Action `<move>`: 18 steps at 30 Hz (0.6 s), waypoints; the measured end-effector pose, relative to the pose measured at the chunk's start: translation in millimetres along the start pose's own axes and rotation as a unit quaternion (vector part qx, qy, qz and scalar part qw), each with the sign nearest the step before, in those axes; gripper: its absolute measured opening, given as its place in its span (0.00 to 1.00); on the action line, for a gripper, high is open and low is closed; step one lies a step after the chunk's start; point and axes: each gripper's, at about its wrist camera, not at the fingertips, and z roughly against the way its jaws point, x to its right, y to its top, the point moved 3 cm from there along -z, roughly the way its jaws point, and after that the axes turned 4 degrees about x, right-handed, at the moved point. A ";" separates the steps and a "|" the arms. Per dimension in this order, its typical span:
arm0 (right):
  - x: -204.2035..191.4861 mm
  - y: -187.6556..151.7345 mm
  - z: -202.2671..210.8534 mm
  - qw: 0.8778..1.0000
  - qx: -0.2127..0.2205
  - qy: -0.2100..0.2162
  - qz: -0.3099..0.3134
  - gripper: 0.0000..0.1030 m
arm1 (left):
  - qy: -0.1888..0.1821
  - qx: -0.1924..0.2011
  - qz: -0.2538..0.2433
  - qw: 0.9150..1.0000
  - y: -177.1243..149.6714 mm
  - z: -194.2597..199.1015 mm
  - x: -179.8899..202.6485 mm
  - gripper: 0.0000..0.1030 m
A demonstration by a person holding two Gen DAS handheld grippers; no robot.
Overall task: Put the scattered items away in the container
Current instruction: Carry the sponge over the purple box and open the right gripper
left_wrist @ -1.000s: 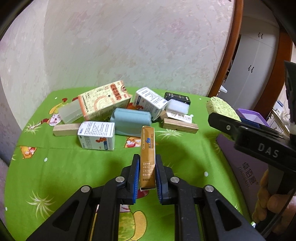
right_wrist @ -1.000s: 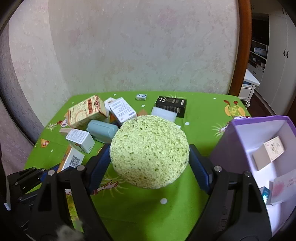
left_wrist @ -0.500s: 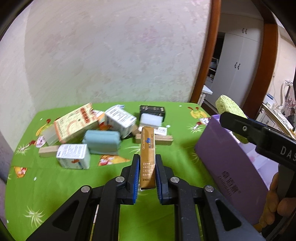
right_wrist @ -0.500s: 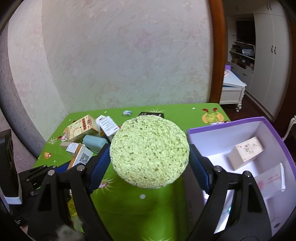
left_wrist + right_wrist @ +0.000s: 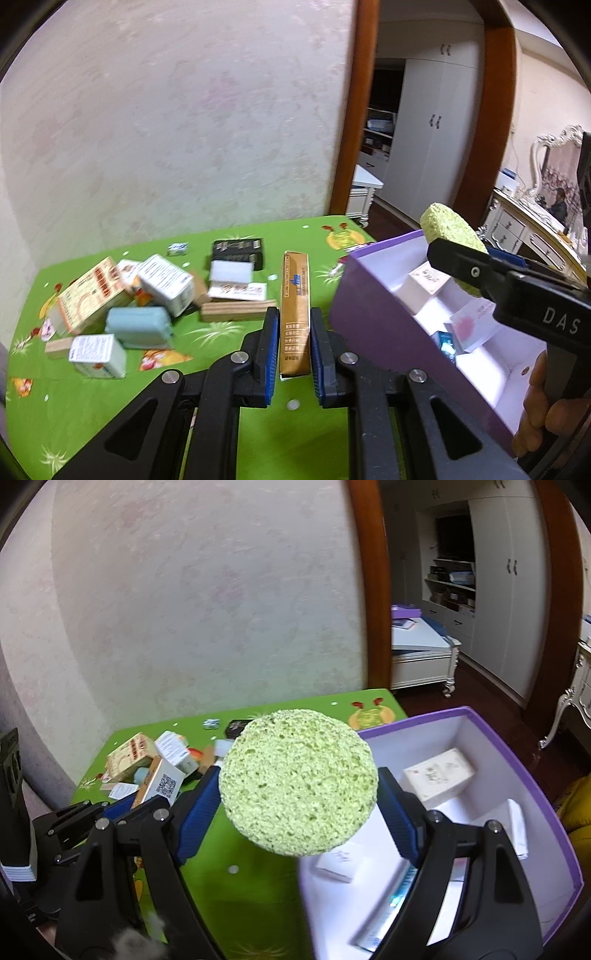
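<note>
Progress is partial: I am holding a green sponge (image 5: 297,786) in the wide-spread right gripper (image 5: 299,805) over the purple container (image 5: 532,775) at frame right, the left gripper (image 5: 291,343) is clamping a tan carton (image 5: 294,310), and boxes (image 5: 110,295) are lying scattered at centre left.

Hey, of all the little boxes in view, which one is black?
The flat black box lying at the table's far edge, behind the white foam block. The other boxes are white, cream, pale blue or gold.

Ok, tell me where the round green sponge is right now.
The round green sponge sits clamped in the right gripper, held over the near left corner of the purple box, right of the green tablecloth.
</note>
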 end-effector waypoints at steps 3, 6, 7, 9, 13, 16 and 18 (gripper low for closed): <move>15.9 0.5 1.2 1.000 -0.001 -0.014 -0.007 0.81 | -0.011 0.002 -0.011 1.000 5.3 -3.8 14.4 0.15; 33.0 0.2 2.3 0.999 -0.003 -0.029 -0.015 0.81 | -0.022 0.003 -0.020 1.000 10.5 -7.8 28.3 0.15; 40.2 -0.3 3.7 0.999 -0.003 -0.034 -0.017 0.81 | -0.027 0.004 -0.023 0.999 12.5 -9.3 33.6 0.15; 49.8 -1.0 4.6 0.999 -0.005 -0.043 -0.021 0.81 | -0.036 0.006 -0.029 0.999 15.9 -11.4 42.8 0.15; 70.8 -1.4 6.4 0.998 -0.008 -0.059 -0.031 0.81 | -0.054 0.010 -0.041 0.998 22.9 -15.6 62.2 0.15; 82.3 -0.6 9.9 0.997 -0.006 -0.069 -0.037 0.81 | -0.068 0.012 -0.051 0.996 27.9 -18.5 77.7 0.15; 88.6 0.1 11.2 0.996 -0.005 -0.074 -0.039 0.81 | -0.076 0.013 -0.058 0.995 30.2 -19.9 86.8 0.15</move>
